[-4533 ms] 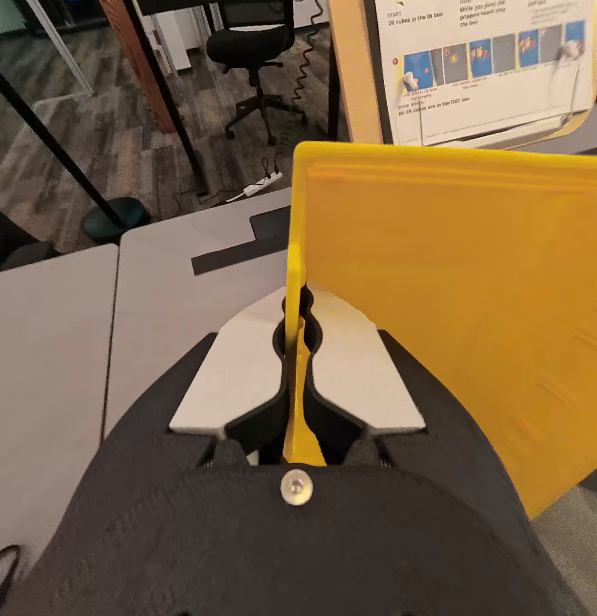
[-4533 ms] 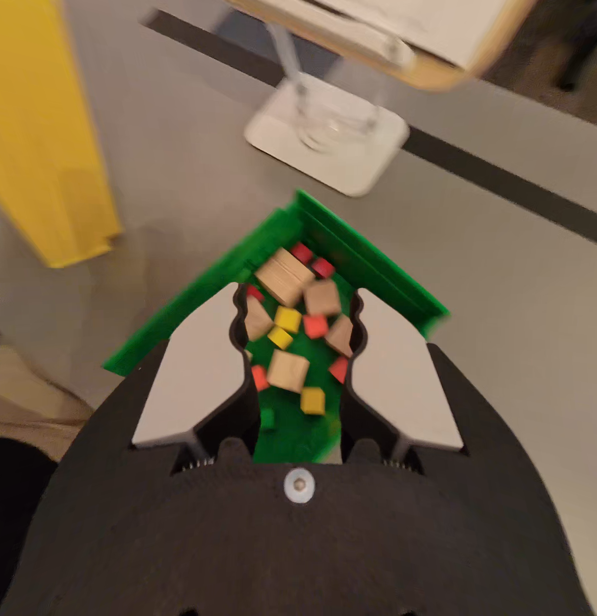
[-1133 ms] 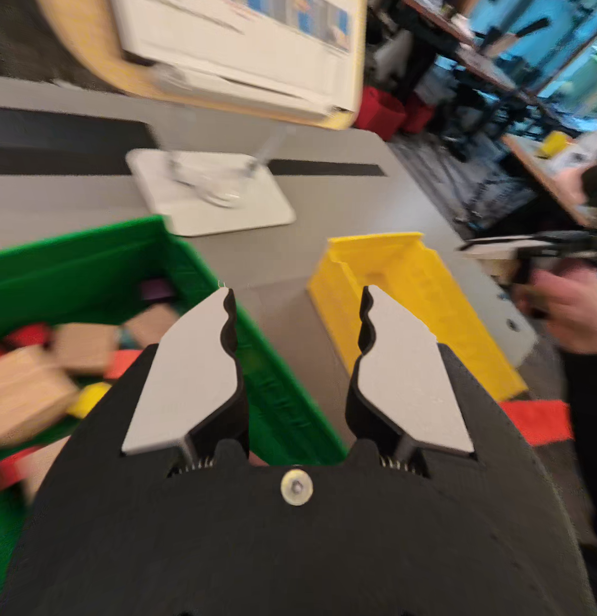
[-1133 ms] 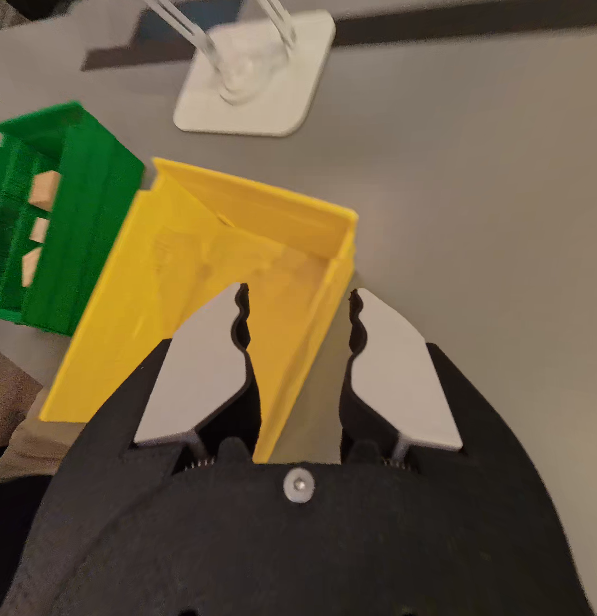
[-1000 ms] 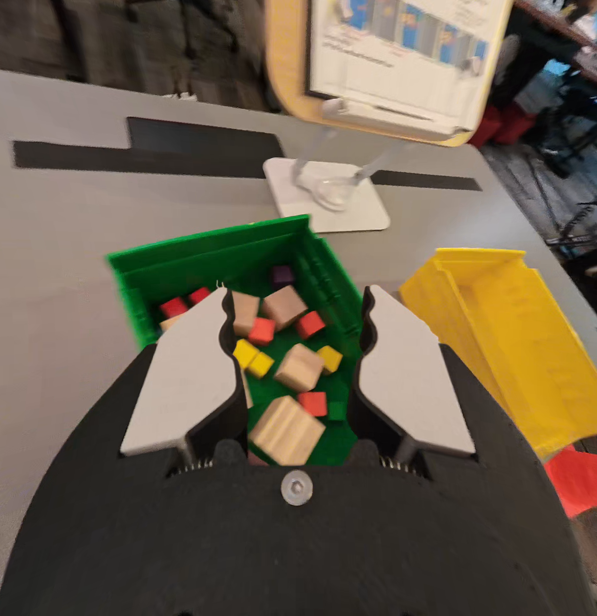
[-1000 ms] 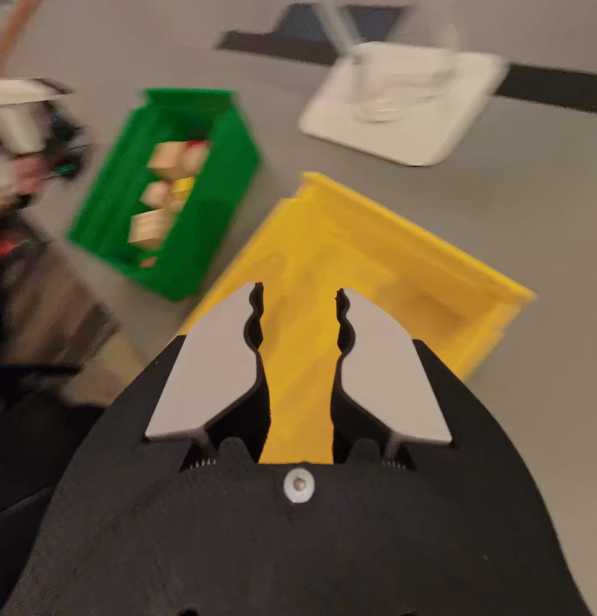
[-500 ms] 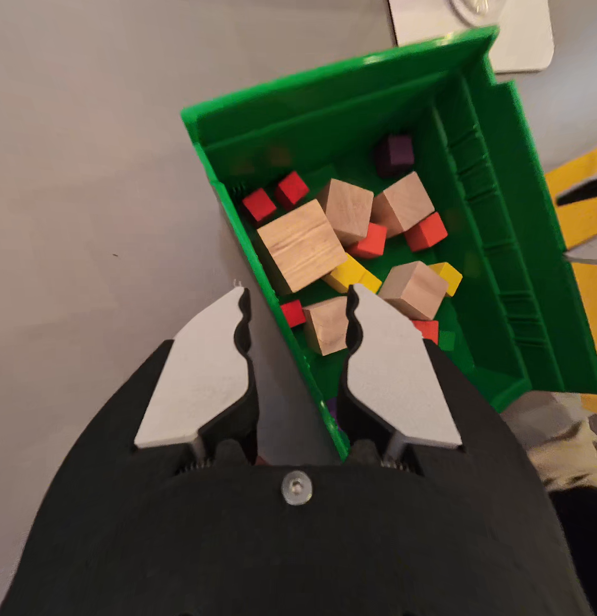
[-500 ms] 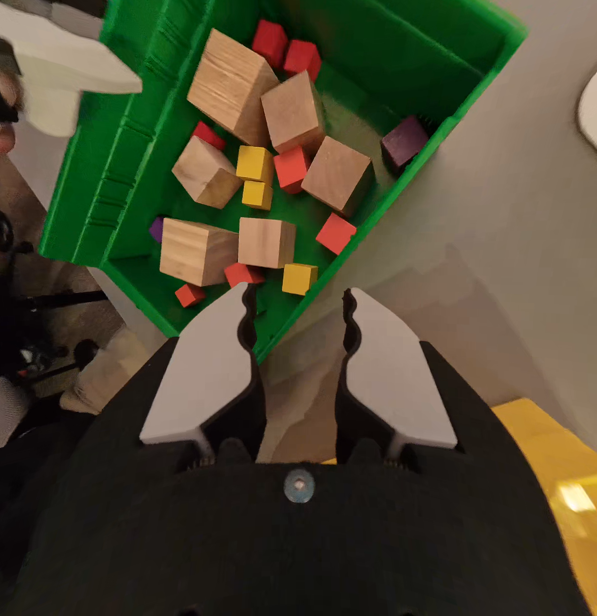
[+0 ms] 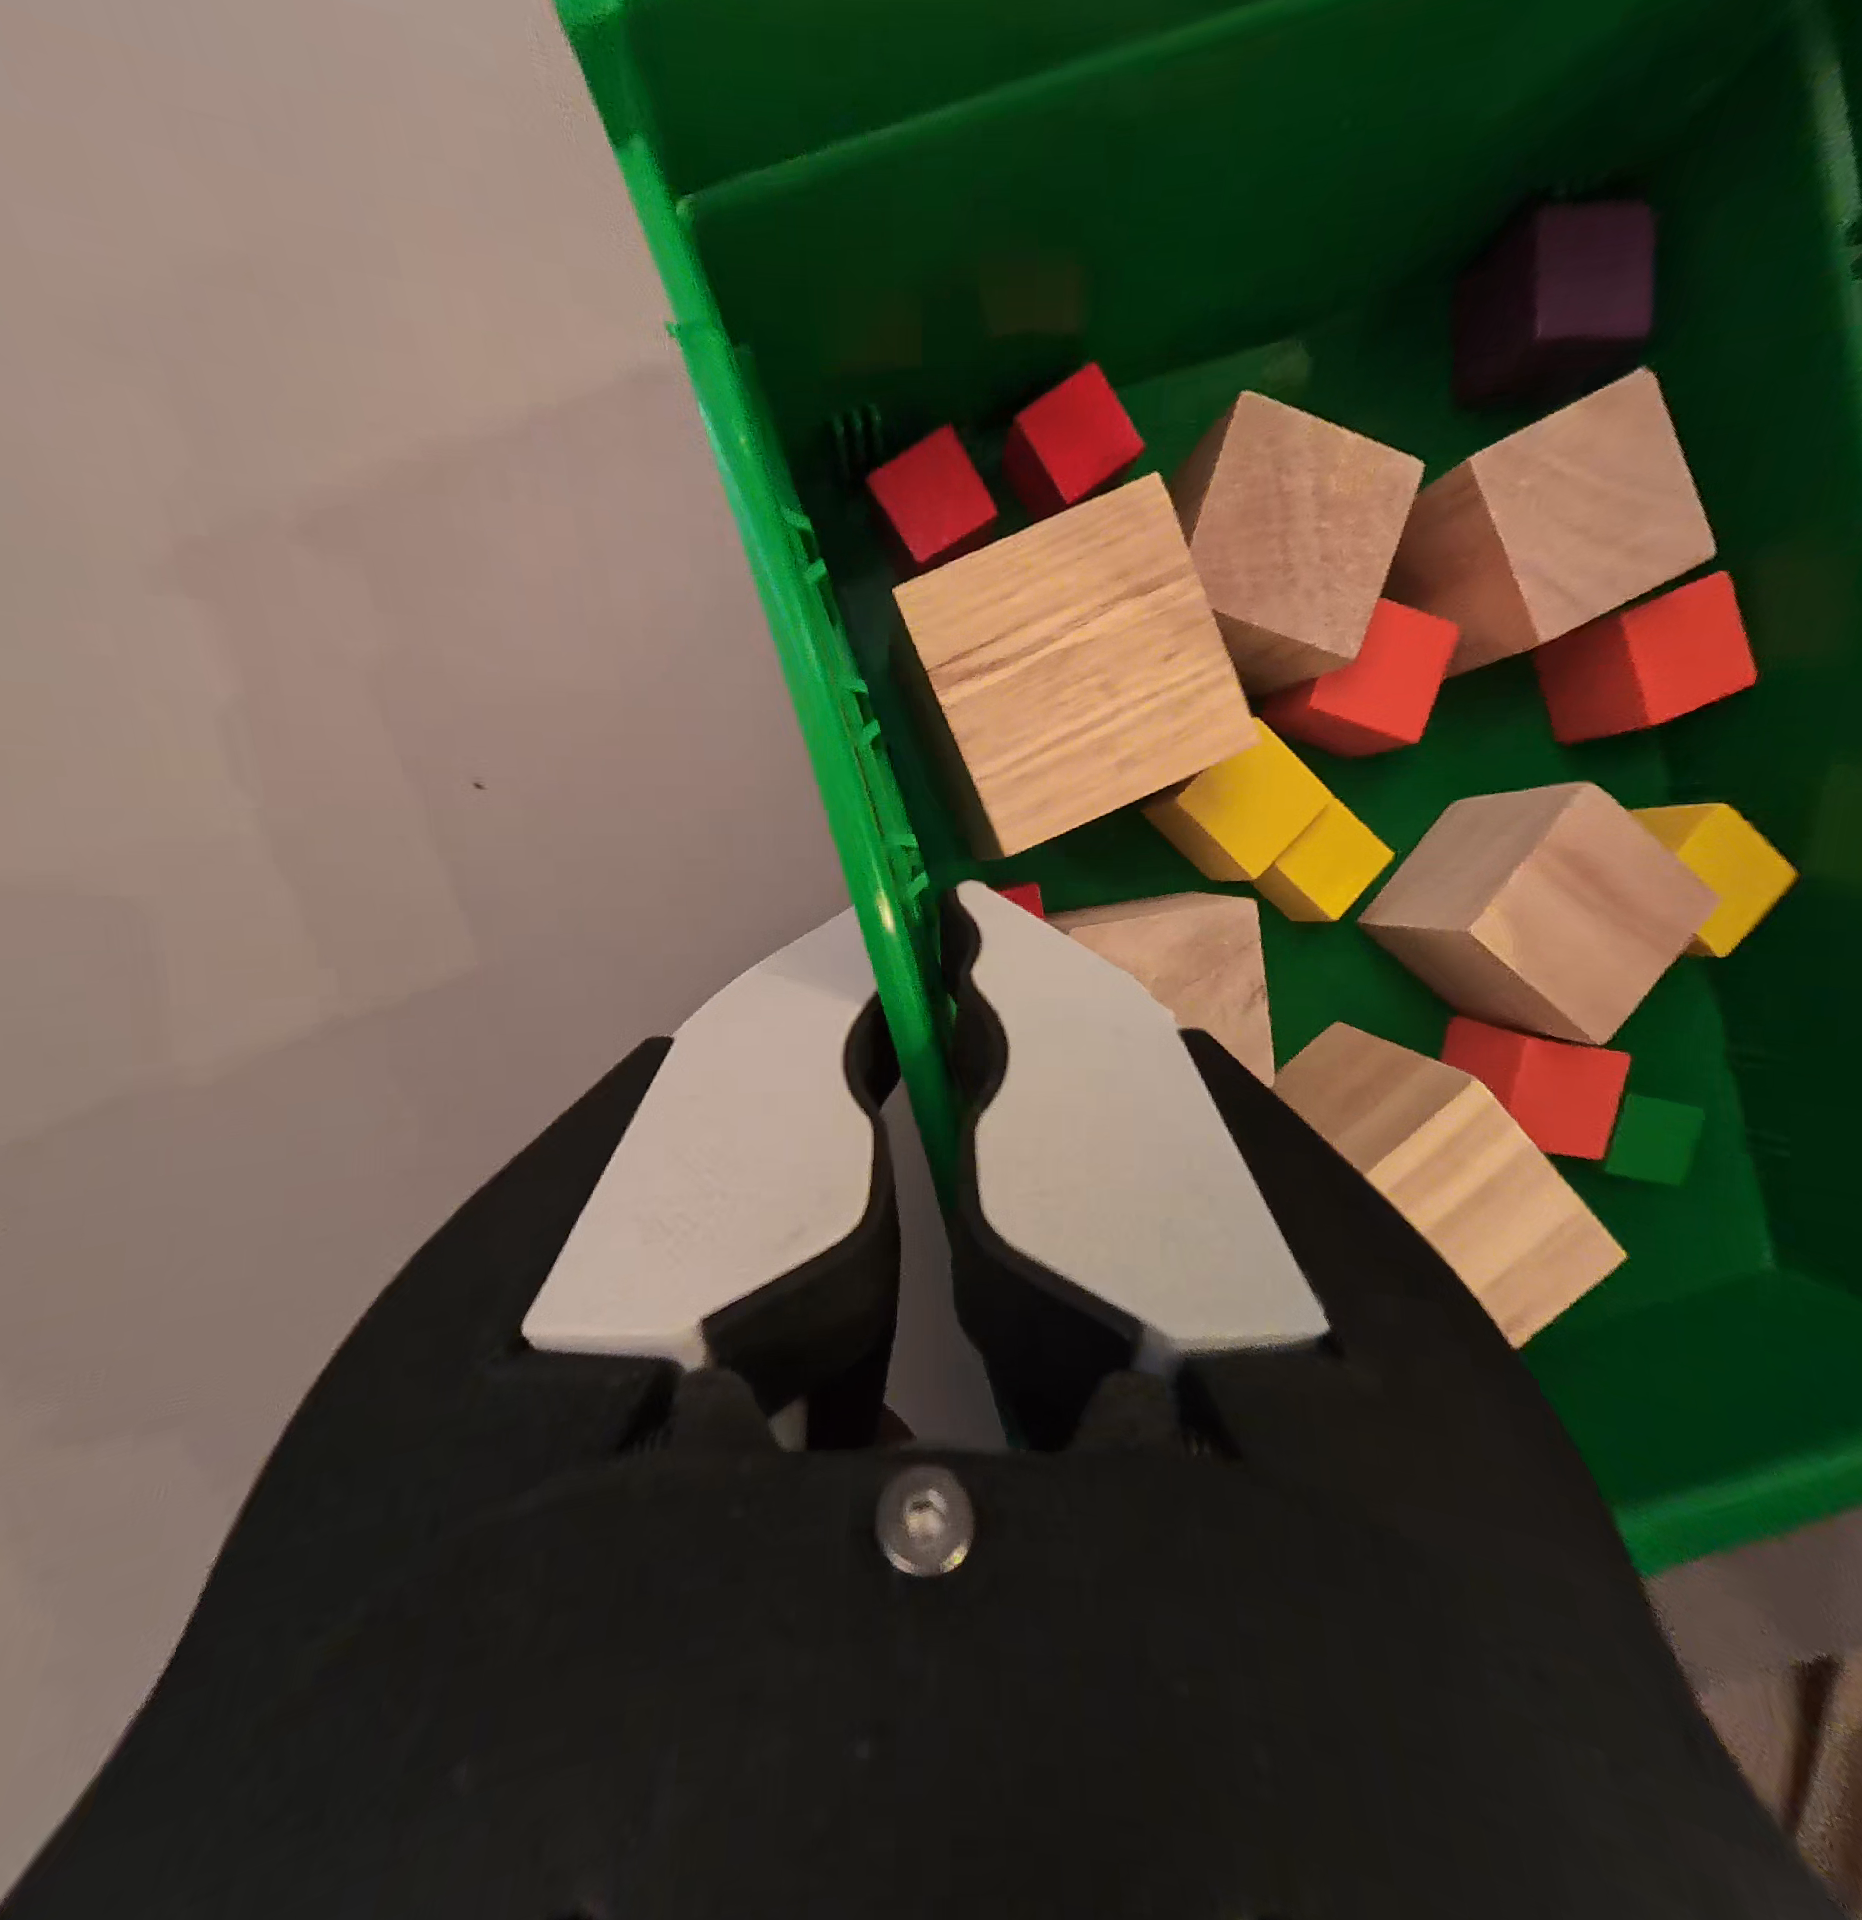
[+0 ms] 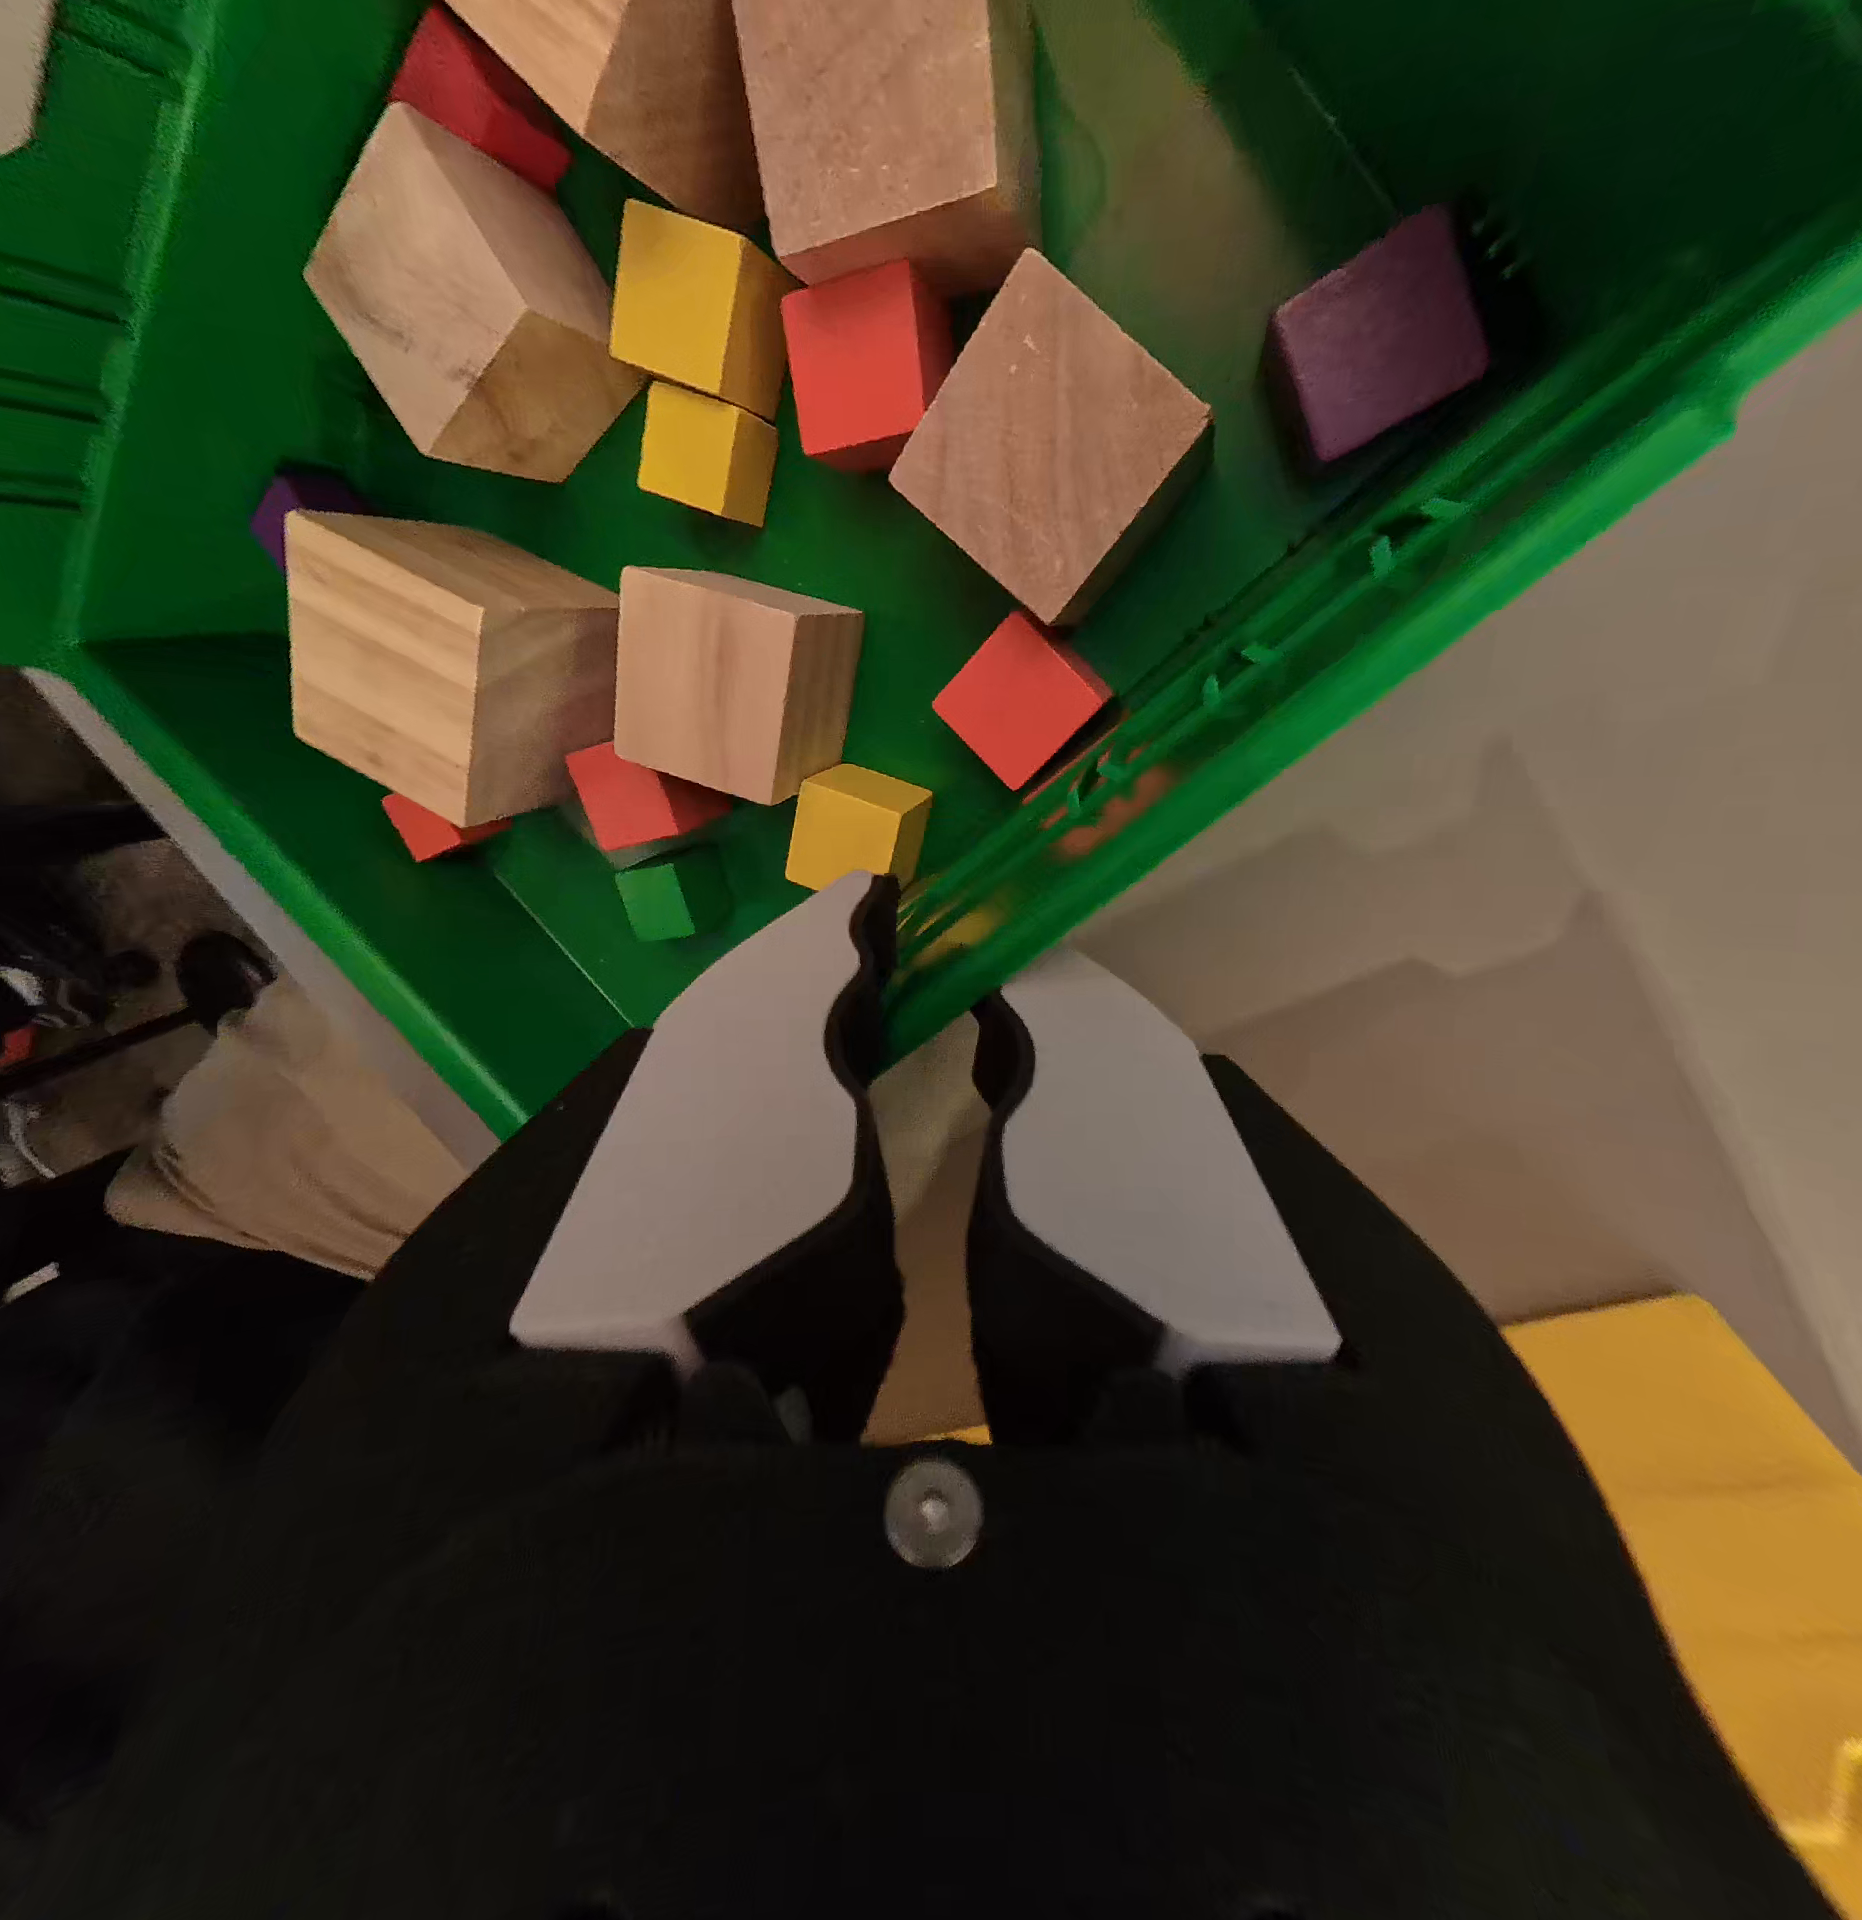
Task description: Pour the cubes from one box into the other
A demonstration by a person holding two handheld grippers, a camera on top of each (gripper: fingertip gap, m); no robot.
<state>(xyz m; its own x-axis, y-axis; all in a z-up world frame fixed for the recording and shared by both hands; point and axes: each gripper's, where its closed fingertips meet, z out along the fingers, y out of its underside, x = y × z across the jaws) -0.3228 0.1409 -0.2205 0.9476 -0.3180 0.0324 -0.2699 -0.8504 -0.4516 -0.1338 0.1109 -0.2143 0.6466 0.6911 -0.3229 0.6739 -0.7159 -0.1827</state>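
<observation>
Green box [image 9: 885, 904] wall between fingers [image 9: 1093, 1122]

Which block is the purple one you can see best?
Look in the green box full of cubes. The purple cube sits in a far corner, apart from the pile. It is the darkest one, mid-sized, bigger than the red cubes and smaller than the wooden ones.

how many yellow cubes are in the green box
3. In the green box, two yellow cubes touch mid-floor; the third lies by the wall at the right gripper. Others could hide under wooden blocks.
</observation>
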